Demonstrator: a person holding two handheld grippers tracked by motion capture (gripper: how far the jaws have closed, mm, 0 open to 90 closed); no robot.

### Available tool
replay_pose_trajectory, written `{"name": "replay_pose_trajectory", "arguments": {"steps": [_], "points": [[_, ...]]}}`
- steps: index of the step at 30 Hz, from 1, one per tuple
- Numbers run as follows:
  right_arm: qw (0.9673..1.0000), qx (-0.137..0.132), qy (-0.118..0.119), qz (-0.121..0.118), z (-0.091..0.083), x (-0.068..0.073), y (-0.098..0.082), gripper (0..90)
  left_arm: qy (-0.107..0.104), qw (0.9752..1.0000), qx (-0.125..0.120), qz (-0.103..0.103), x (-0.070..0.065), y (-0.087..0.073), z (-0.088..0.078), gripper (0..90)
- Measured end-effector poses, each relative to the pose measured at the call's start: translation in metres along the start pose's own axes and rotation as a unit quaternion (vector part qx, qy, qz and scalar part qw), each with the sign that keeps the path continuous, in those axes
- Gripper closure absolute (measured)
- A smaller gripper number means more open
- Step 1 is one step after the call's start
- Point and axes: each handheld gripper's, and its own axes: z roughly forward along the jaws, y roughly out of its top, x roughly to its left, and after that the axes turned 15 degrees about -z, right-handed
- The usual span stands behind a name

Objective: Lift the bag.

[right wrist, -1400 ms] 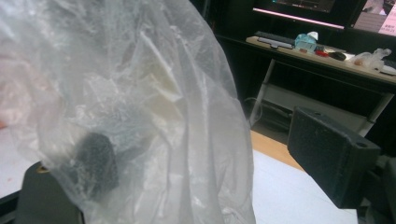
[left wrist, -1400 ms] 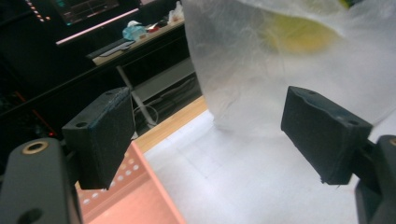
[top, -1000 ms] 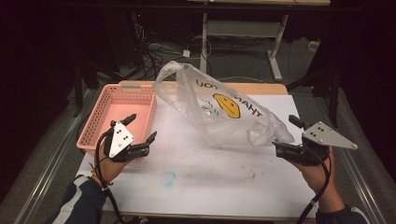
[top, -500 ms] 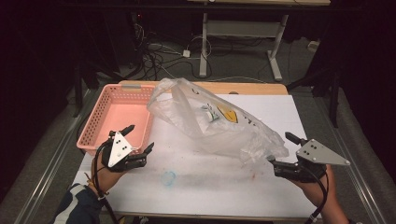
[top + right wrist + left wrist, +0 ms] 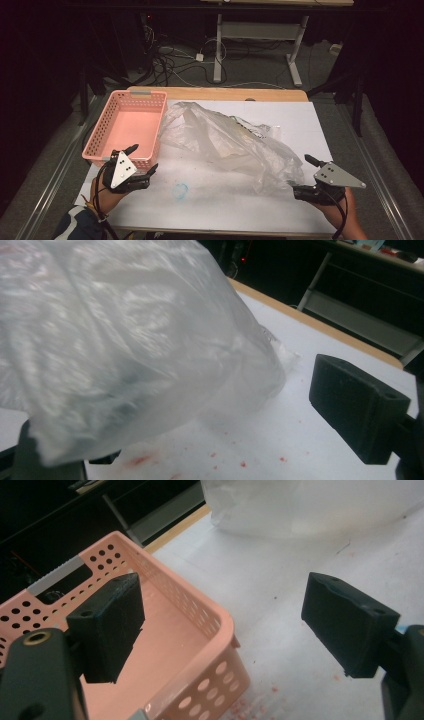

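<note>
Plastic bag (image 5: 227, 142) slumped on table — right gripper (image 5: 303, 176) fingers apart beside it

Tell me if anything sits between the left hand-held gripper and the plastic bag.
Nothing visible does. The left hand-held gripper hovers open by the near corner of the pink basket. From there, bare white table runs to the bag. The basket stays to the side of that path.

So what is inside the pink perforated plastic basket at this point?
The pink perforated plastic basket shows only its bare pink floor in the high view. In the left gripper view, one jaw of the left hand-held gripper covers part of that floor.
</note>
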Motion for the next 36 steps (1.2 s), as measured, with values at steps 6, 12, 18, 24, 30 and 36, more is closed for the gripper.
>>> {"name": "replay_pose_trajectory", "arguments": {"steps": [6, 12, 18, 24, 30, 36], "points": [[1.0, 0.007, -0.001, 0.007, 0.005, 0.002, -0.017, 16.8, -0.001, 0.9999, 0.012, -0.004, -0.002, -0.01, -0.001, 17.0], [0.9998, 0.019, 0.005, 0.007, 0.01, 0.007, -0.03, 16.8, 0.003, 0.9998, 0.018, 0.001, -0.005, -0.019, -0.003, 17.0], [0.9998, 0.018, 0.006, 0.004, 0.011, 0.009, -0.031, 17.0, -0.004, 0.9997, 0.025, 0.0, -0.006, -0.019, 0.0, 17.0], [0.9998, 0.018, 0.003, -0.005, 0.011, 0.011, -0.029, 17.1, -0.004, 0.9997, 0.025, 0.003, -0.005, -0.02, -0.001, 17.0], [0.9998, 0.015, 0.002, -0.012, 0.01, 0.013, -0.026, 17.6, -0.003, 0.9998, 0.02, -0.003, -0.003, -0.02, -0.004, 17.0], [0.9998, 0.016, 0.007, -0.012, 0.012, 0.014, -0.025, 17.6, -0.004, 0.9997, 0.026, -0.004, -0.002, -0.02, -0.002, 17.0]]}}
